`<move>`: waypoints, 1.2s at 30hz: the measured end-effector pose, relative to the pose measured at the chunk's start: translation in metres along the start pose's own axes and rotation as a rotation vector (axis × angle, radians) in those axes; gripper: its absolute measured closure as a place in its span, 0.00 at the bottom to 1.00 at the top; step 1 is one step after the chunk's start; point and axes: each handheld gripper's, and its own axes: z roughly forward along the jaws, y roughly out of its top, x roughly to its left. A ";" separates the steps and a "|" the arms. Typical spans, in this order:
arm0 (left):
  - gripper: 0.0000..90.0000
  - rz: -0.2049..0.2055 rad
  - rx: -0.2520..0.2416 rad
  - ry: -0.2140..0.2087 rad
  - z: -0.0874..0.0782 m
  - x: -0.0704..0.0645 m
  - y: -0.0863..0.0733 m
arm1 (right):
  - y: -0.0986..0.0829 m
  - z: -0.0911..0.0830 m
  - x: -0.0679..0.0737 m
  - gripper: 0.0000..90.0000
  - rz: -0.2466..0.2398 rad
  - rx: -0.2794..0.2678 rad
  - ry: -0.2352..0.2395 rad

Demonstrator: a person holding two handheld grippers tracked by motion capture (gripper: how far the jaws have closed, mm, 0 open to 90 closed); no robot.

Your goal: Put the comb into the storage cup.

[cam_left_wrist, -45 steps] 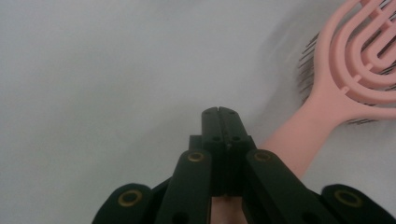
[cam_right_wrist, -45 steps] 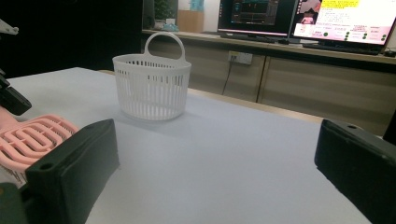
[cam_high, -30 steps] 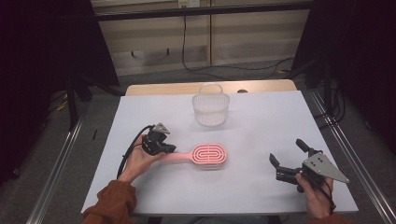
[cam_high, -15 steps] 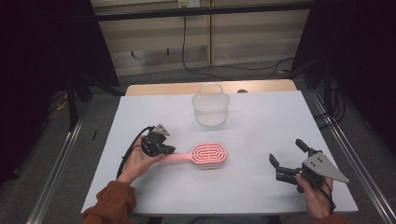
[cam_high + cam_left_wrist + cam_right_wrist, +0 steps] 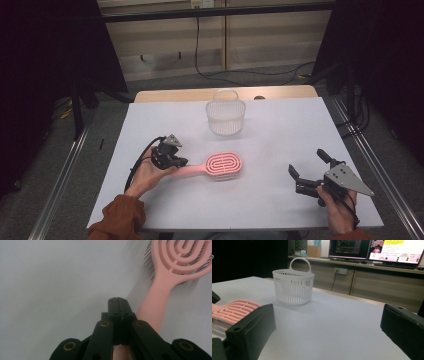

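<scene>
We hold the left gripper (image 5: pixel 175 161) at the handle end of the pink hairbrush (image 5: pixel 220 166), its fingers (image 5: pixel 119 305) pressed together above the handle, pinching nothing. A grasp this far out on the handle could let the heavy head droop or swing when lifted. The brush lies flat on the table (image 5: pixel 280 135), near the middle, long axis left to right, head pointing right. Our right gripper (image 5: pixel 307 176) waits near the right edge, fingers spread. The white basket (image 5: pixel 226 117) stands farther back.
</scene>
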 end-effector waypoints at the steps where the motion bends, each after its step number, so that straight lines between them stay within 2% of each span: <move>1: 1.00 -0.006 -0.003 -0.001 0.000 -0.001 0.000 | 0.000 0.000 0.000 0.00 0.000 0.000 0.000; 9: 1.00 -0.006 0.000 -0.012 0.001 -0.003 -0.002 | 0.000 0.000 0.000 0.00 -0.003 0.001 0.003; 10: 1.00 0.006 0.006 -0.014 0.001 -0.004 -0.002 | 0.000 0.000 0.000 0.00 -0.002 0.002 0.003; 13: 1.00 0.000 -0.001 -0.015 0.000 -0.005 -0.001 | 0.000 0.000 0.000 0.00 -0.003 0.001 0.002; 18: 1.00 0.014 0.010 -0.020 0.000 -0.005 -0.002 | 0.000 0.000 0.000 0.00 -0.004 0.001 0.003; 24: 1.00 0.004 0.009 -0.023 0.000 -0.007 -0.002 | 0.000 0.000 0.000 0.00 -0.003 -0.001 0.005; 28: 1.00 0.023 0.019 -0.023 0.000 -0.009 -0.001 | 0.000 0.000 0.000 0.00 -0.003 -0.001 0.004; 31: 1.00 0.011 0.008 -0.027 0.000 -0.010 -0.002 | 0.000 0.000 0.001 0.00 -0.004 0.001 0.003; 36: 1.00 0.013 0.022 -0.041 -0.001 -0.010 -0.003 | 0.000 0.000 0.001 0.00 -0.002 -0.002 0.005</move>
